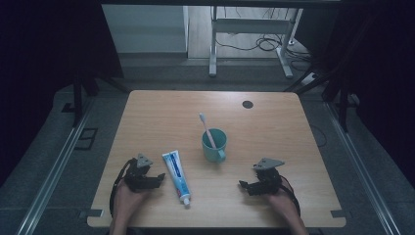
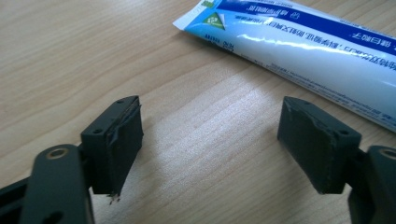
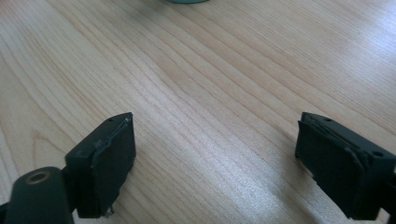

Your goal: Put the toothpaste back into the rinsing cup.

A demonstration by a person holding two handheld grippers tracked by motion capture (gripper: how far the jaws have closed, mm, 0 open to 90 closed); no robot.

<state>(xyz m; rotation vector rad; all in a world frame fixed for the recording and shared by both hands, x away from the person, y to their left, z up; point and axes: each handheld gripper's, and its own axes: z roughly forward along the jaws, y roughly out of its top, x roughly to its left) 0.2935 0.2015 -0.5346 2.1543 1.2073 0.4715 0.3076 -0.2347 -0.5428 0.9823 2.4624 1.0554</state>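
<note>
A white and blue toothpaste tube (image 1: 176, 176) lies flat on the wooden table (image 1: 147, 117), cap toward the front edge. Just left of it rests my left gripper (image 1: 157, 179), held by a hand; its jaws stand apart over bare wood, and the tube (image 2: 299, 46) lies beyond them at the upper right. A teal mug (image 1: 214, 145) with a toothbrush (image 1: 206, 128) standing in it sits mid-table. My right gripper (image 1: 243, 185) rests at the front right, open, with only wood grain between its pads (image 3: 107, 163); the mug's base (image 3: 184, 1) peeks in at the top edge.
A dark round grommet (image 1: 247, 104) sits near the table's far edge. Beyond the table stand a white desk frame (image 1: 249, 29) and cables on the floor. Metal rails (image 1: 54, 166) run along both sides.
</note>
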